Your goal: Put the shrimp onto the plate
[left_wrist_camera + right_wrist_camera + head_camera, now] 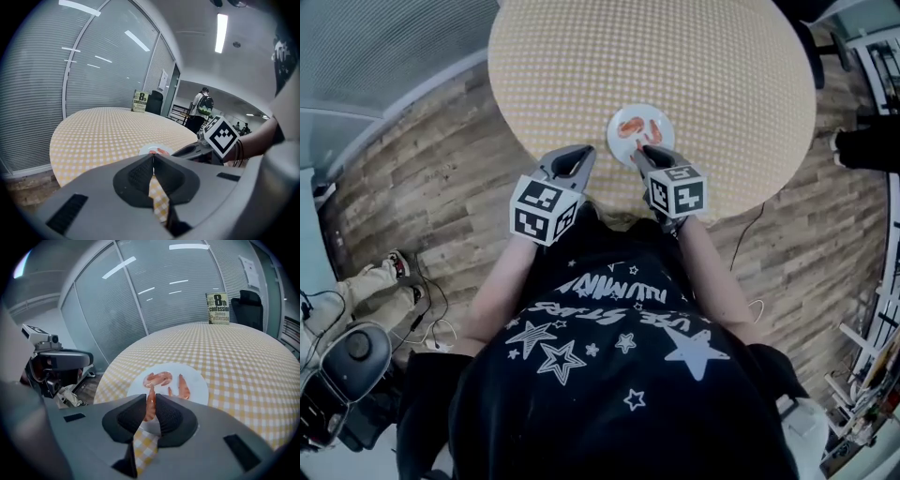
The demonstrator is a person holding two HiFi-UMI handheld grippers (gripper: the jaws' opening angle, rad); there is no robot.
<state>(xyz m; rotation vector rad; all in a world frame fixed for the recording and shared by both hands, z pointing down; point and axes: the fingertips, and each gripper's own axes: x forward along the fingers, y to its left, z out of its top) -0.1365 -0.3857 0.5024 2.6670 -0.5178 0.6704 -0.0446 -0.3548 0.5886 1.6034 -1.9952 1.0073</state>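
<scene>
A white plate (pixel 665 123) lies near the front edge of the round yellow-checked table (pixel 712 66). Two shrimp lie on it, a curled one (pixel 157 378) and a straight one (pixel 183 386). My right gripper (pixel 151 397) is shut on a third shrimp (pixel 149 408), held upright between the jaws just short of the plate's (pixel 198 381) near rim. In the head view the right gripper (pixel 639 151) tips touch that rim. My left gripper (pixel 584 153) hangs to the plate's left at the table edge. Its jaws (pixel 153 157) are shut with nothing between them.
A book (pixel 218 308) stands upright at the table's far edge, with a black chair (pixel 248 303) behind it. A person with a backpack (pixel 202 105) stands beyond the table. On the wooden floor at the left are someone's shoes (pixel 394 267) and black equipment (pixel 349 367).
</scene>
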